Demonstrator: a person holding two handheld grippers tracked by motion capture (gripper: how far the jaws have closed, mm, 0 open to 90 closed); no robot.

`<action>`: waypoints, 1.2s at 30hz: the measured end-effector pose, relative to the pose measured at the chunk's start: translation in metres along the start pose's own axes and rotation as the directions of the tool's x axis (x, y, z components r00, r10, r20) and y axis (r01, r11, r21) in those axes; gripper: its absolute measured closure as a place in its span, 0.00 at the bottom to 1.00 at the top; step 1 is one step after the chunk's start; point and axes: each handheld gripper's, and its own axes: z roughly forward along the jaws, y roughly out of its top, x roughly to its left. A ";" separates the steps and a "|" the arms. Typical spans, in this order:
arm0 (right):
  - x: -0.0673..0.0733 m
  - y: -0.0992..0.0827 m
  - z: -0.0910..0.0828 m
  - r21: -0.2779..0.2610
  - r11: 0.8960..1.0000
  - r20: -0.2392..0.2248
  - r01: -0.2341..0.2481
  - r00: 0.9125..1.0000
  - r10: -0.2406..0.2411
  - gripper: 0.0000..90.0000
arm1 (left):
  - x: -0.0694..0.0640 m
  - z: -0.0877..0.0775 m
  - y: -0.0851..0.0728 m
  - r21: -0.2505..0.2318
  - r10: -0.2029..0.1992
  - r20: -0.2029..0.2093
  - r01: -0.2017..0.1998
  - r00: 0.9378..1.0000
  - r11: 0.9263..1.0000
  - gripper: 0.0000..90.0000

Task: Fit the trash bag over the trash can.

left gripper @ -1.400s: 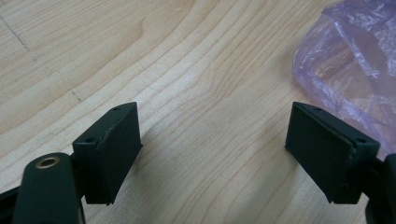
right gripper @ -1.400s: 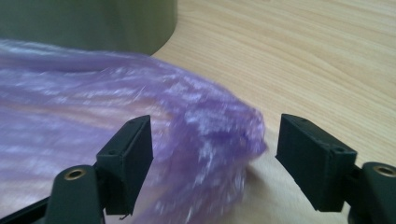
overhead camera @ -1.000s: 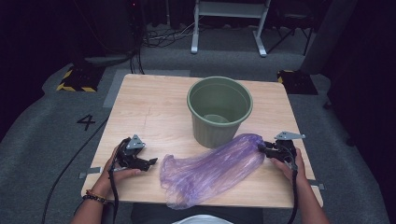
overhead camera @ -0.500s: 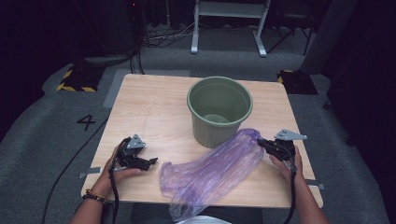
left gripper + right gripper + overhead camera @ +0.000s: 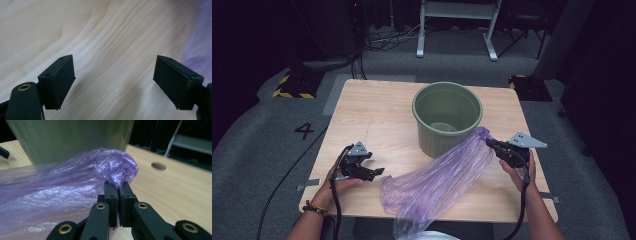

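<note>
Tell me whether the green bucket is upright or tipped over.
Upright: the round green plastic bucket stands on the wooden table, mouth facing up.

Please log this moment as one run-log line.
right hand-held gripper: shut on purple bag | left hand-held gripper: open, empty | bucket: upright

Bag [image 5: 439, 182] on table [image 5: 377, 112], before bucket [image 5: 447, 120].

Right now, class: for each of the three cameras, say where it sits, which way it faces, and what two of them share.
High view: above the person's side, facing forward and down on the table; forearms and both hand-held grippers show.
Left gripper view: on the left hand-held gripper, facing bare wood between open jaws.
Right gripper view: on the right hand-held gripper, shut on the purple plastic bag beside the green bucket.
Shared: bag and bucket, high and right.
</note>
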 end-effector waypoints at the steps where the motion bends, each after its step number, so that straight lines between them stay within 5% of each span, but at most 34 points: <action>1: 0.001 0.003 -0.001 -0.013 1.000 0.000 0.006 1.000 -0.006 0.97 | -0.004 -0.002 0.007 -0.016 0.004 0.034 -0.004 0.999 1.000 0.19; 5: 0.007 0.019 -0.007 -0.077 0.997 0.015 0.020 1.000 -0.019 0.97 | -0.033 -0.005 0.037 -0.083 0.078 0.156 -0.065 0.985 0.994 0.19; 6: 0.008 0.022 -0.007 -0.084 0.996 0.022 0.024 1.000 -0.022 0.97 | -0.033 -0.005 0.037 -0.083 0.078 0.156 -0.065 0.985 0.994 0.19; 7: 0.009 0.024 -0.007 -0.090 0.996 0.025 0.028 0.999 -0.025 0.97 | -0.048 -0.002 0.047 -0.086 0.111 0.191 -0.096 0.975 0.992 0.19; 10: 0.013 0.030 -0.006 -0.085 0.995 0.034 0.051 0.998 -0.048 0.97 | -0.064 0.002 0.057 -0.071 0.159 0.200 -0.148 0.967 0.986 0.18; 11: 0.014 0.032 -0.005 -0.085 0.995 0.037 0.059 0.998 -0.056 0.97 | -0.078 0.010 0.062 -0.029 0.196 0.198 -0.194 0.960 0.981 0.18; 12: 0.014 0.033 -0.004 -0.087 0.994 0.036 0.063 0.998 -0.060 0.97 | -0.078 0.010 0.062 -0.029 0.196 0.198 -0.194 0.960 0.981 0.18; 13: 0.015 0.034 -0.004 -0.091 0.994 0.036 0.063 0.998 -0.060 0.97 | -0.085 0.020 0.063 0.009 0.208 0.219 -0.215 0.953 0.977 0.18; 14: 0.015 0.034 -0.004 -0.091 0.994 0.036 0.063 0.998 -0.060 0.97 | -0.085 0.020 0.063 0.009 0.208 0.219 -0.215 0.953 0.977 0.18; 17: 0.017 0.038 -0.005 -0.112 0.991 0.032 0.074 0.997 -0.071 0.97 | -0.087 0.048 0.056 0.121 0.176 0.235 -0.208 0.956 0.971 0.19; 19: 0.019 0.039 -0.006 -0.122 0.989 0.027 0.081 0.997 -0.079 0.97 | -0.087 0.059 0.051 0.170 0.188 0.220 -0.228 0.957 0.959 0.23; 20: 0.019 0.039 -0.006 -0.122 0.989 0.027 0.081 0.997 -0.079 0.97 | -0.087 0.059 0.051 0.170 0.188 0.220 -0.228 0.957 0.959 0.28; 21: 0.020 0.040 -0.008 -0.135 0.987 0.022 0.086 0.996 -0.084 0.96 | -0.086 0.066 0.047 0.195 0.181 0.193 -0.219 0.964 0.956 0.32; 26: 0.021 0.042 -0.012 -0.161 0.983 0.012 0.090 0.996 -0.090 0.96 | -0.083 0.070 0.045 0.212 0.220 0.148 -0.248 0.964 0.945 0.60; 30: 0.023 0.044 -0.016 -0.185 0.978 0.005 0.096 0.995 -0.097 0.96 | -0.082 0.068 0.044 0.203 0.251 0.123 -0.272 0.960 0.941 0.87; 31: 0.026 0.046 -0.019 -0.202 0.974 -0.004 0.106 0.994 -0.109 0.96 | -0.083 0.066 0.043 0.212 0.279 0.092 -0.292 0.956 0.933 0.95; 36: 0.034 0.053 -0.031 -0.245 0.960 -0.031 0.137 0.988 -0.149 0.97 | -0.079 0.056 0.043 0.179 0.313 0.048 -0.316 0.949 0.932 1.00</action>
